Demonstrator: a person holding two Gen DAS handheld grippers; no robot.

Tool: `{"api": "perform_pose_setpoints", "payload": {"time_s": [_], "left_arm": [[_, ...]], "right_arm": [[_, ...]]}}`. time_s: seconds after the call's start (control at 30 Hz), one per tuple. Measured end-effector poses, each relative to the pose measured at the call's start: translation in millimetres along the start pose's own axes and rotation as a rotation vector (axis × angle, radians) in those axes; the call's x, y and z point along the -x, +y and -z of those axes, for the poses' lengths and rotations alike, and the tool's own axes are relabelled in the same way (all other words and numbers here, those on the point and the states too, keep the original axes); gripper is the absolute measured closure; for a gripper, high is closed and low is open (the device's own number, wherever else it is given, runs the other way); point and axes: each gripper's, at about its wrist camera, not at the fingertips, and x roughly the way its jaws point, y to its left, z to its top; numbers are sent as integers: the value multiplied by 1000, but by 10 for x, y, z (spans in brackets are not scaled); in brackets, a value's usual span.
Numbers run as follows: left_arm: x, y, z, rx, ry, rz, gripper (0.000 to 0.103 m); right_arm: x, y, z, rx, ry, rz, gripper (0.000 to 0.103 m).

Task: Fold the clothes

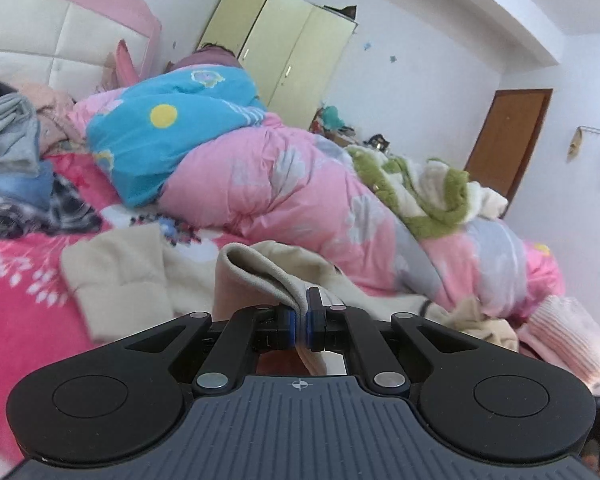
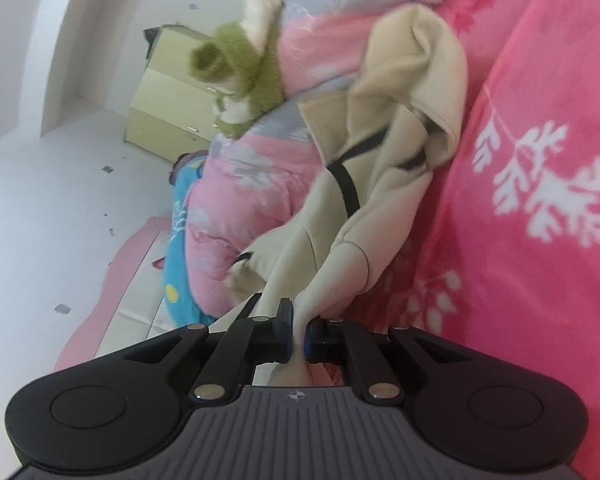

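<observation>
Lengthwise, the cream fleece garment (image 2: 380, 208) stretches away from the clamped right gripper (image 2: 299, 330) beside a pink quilt (image 1: 300, 200); the left gripper (image 1: 299, 326) pinches its folded edge.

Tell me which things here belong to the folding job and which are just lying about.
In the job: beige garment, left claw, right claw, both shut on it.
Lying about: pink quilt, blue quilt, green fleece, grey clothes, wardrobe.

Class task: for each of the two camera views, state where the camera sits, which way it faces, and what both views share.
Left wrist: behind the left tongs, facing level across the bed to the yellow wardrobe; tongs shut on the beige garment.
Right wrist: behind the right tongs, rolled sideways, looking along the pink bedspread; same garment clamped.
Shared: garment, pink quilt, wardrobe.
</observation>
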Motion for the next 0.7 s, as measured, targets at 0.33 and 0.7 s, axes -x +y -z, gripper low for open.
{"api": "perform_pose_setpoints", "payload": {"time_s": [0.33, 0.7], "left_arm": [[624, 152, 390, -46, 125, 15, 99], [618, 393, 500, -45, 223, -42, 70]], "right_arm": [[870, 133, 494, 45, 9, 58, 97], [917, -45, 732, 113, 74, 398, 70]]}}
